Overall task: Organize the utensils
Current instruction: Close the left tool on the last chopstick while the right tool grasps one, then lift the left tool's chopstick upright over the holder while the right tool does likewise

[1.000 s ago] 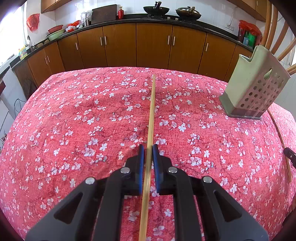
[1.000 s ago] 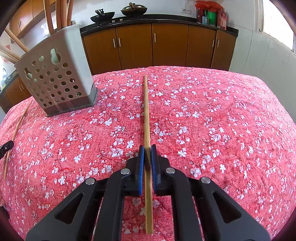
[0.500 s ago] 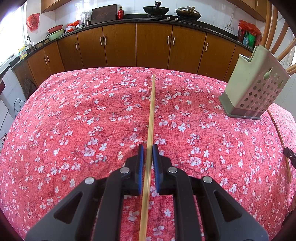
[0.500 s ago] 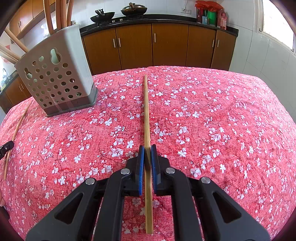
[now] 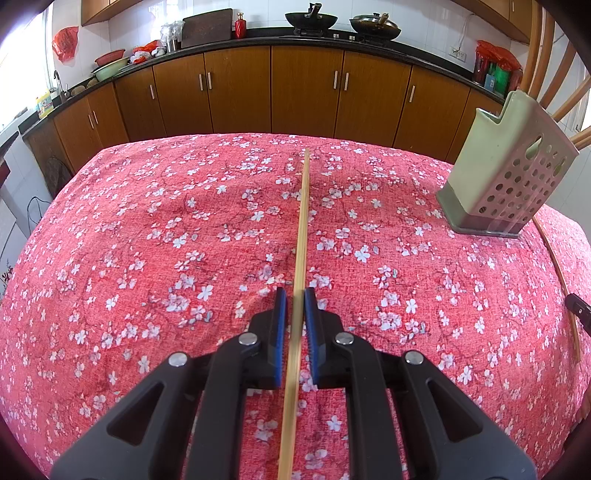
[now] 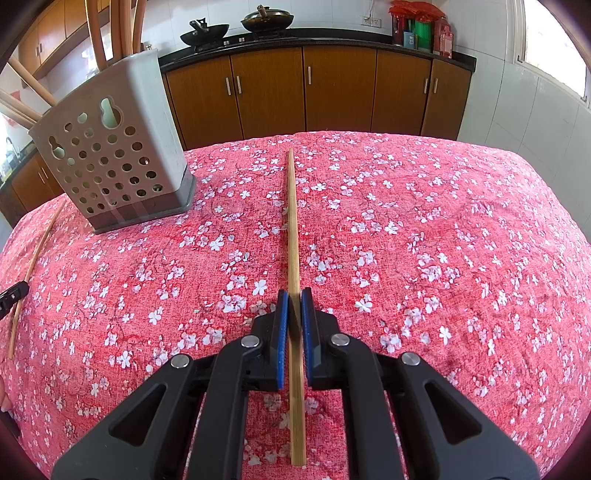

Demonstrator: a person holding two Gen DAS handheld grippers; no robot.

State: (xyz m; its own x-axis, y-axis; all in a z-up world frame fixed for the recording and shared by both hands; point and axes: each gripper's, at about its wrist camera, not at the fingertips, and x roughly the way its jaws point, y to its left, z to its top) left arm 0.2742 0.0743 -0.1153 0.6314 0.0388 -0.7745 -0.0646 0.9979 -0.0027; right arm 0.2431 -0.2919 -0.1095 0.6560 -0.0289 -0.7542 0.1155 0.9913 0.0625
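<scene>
My left gripper point(image 5: 294, 295) is shut on a long bamboo chopstick point(image 5: 303, 221) that points forward over the red floral tablecloth point(image 5: 166, 240). My right gripper point(image 6: 294, 295) is shut on a second bamboo chopstick point(image 6: 291, 221), also pointing forward. A grey perforated utensil holder point(image 5: 506, 177) with wooden utensil handles stands at the right of the left wrist view; it also shows at the left of the right wrist view point(image 6: 110, 147). Each view shows the other gripper's chopstick at its edge: the right one point(image 5: 561, 280) and the left one point(image 6: 33, 262).
Brown kitchen cabinets point(image 5: 306, 92) with a dark counter line the far wall, with woks point(image 6: 207, 31) on the stove. The table's far edge drops off in front of the cabinets. A window point(image 6: 554, 33) is on the right wall.
</scene>
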